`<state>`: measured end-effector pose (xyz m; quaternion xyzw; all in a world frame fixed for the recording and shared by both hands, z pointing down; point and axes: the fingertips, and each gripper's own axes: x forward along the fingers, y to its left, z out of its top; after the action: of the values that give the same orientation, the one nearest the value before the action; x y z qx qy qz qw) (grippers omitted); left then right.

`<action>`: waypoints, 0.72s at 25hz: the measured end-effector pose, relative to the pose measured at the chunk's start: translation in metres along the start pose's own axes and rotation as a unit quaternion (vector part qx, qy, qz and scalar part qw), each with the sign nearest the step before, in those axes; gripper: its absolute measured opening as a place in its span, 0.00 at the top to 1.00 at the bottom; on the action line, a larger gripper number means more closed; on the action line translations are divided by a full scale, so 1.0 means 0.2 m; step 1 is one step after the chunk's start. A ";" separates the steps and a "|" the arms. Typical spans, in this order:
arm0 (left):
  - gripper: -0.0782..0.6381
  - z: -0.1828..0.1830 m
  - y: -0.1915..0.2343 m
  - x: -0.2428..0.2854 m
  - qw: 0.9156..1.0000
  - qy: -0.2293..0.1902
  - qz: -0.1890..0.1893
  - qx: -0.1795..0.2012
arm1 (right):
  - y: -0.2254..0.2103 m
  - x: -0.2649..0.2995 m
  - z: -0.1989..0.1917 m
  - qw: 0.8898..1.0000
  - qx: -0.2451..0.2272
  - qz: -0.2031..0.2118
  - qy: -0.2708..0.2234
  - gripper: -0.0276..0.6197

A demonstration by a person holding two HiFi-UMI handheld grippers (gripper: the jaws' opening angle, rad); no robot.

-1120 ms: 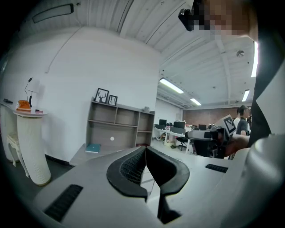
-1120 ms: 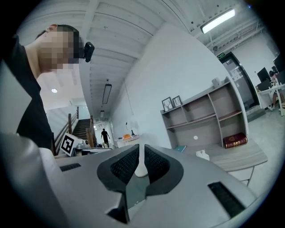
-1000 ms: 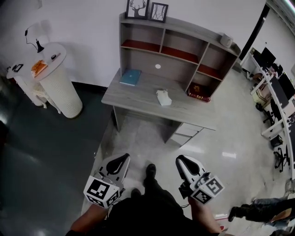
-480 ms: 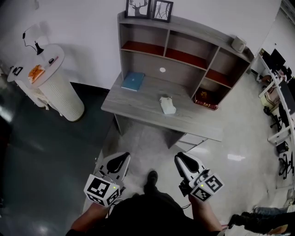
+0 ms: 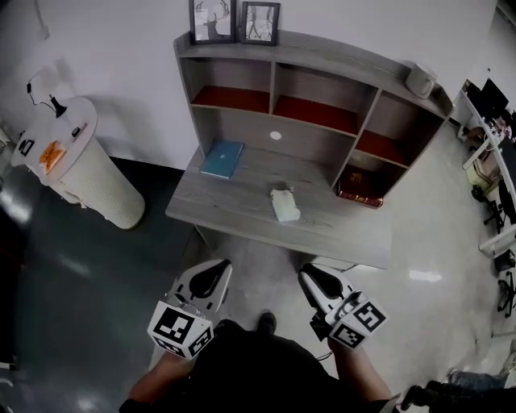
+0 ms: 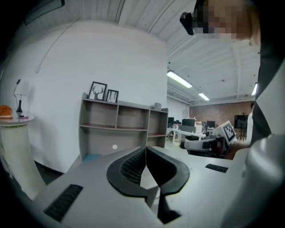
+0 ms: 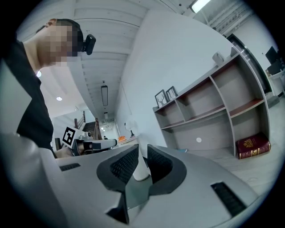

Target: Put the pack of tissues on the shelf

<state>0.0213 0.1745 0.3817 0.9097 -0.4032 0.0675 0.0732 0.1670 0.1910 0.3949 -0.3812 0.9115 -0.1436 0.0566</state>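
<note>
Both my claws are closed with nothing in them. My left claw (image 5: 216, 273) and right claw (image 5: 309, 278) hang side by side over open floor (image 5: 256, 256). The desk (image 5: 218, 211) has its front edge running across just ahead of their tips. Beyond that edge, ahead and between the claws, the pack of tissues (image 5: 284, 205) lies flat. Its long axis seems to point away from me, toward the shelf (image 5: 322, 79).

No legible text or markings

A blue book (image 5: 222, 158) lies on the tabletop (image 5: 234, 208), a red book (image 5: 360, 187) farther right; two framed pictures (image 5: 211, 20) stand above, a white pedestal (image 5: 95, 181) left.
</note>
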 end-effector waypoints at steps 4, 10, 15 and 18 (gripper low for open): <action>0.87 0.02 0.07 0.12 1.000 0.003 0.009 -0.002 | -0.12 0.05 0.01 1.000 0.010 -0.004 0.006 0.92; 0.87 0.04 0.24 0.32 1.000 -0.004 0.001 -0.005 | -0.29 0.19 0.03 1.000 0.008 -0.017 0.010 0.92; 0.87 0.08 0.45 0.52 1.000 -0.012 -0.012 -0.011 | -0.44 0.42 0.08 0.999 0.012 -0.025 0.016 0.92; 0.87 0.13 0.62 0.64 1.000 -0.019 -0.019 -0.010 | -0.54 0.60 0.13 0.999 0.006 -0.036 0.015 0.92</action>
<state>0.0160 -0.0059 0.3902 0.9174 -0.3880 0.0450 0.0759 0.1617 0.0276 0.4033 -0.4112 0.8971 -0.1565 0.0399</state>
